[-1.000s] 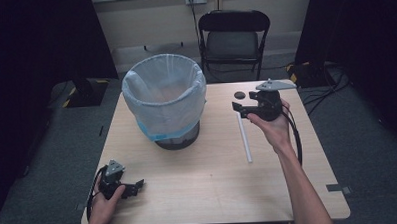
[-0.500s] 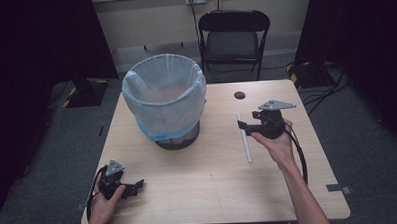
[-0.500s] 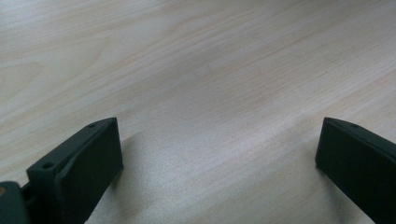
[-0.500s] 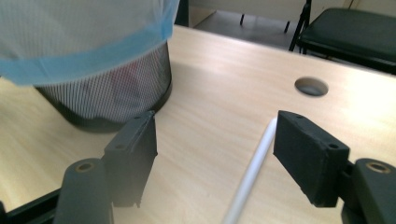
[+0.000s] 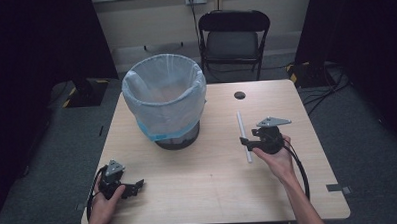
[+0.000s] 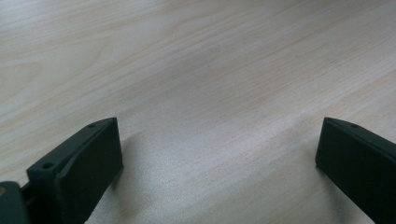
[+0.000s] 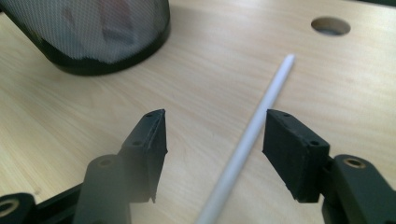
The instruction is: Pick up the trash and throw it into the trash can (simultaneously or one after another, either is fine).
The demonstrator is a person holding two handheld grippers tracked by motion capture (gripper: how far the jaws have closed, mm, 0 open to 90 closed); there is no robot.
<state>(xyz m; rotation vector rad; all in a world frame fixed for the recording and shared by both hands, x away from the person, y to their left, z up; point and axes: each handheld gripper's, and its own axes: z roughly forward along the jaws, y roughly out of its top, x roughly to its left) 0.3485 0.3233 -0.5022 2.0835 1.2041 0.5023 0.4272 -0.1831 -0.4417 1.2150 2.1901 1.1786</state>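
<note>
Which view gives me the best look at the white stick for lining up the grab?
The right gripper view: the stick lies close up on the table between the open jaws, nearer one of them, untouched. The high view shows its whole length, small, beside the right gripper.

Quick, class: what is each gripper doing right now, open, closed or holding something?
Left gripper: open, empty, over bare table.
Right gripper: open, jaws closing around the white stick, not yet gripping.
</note>
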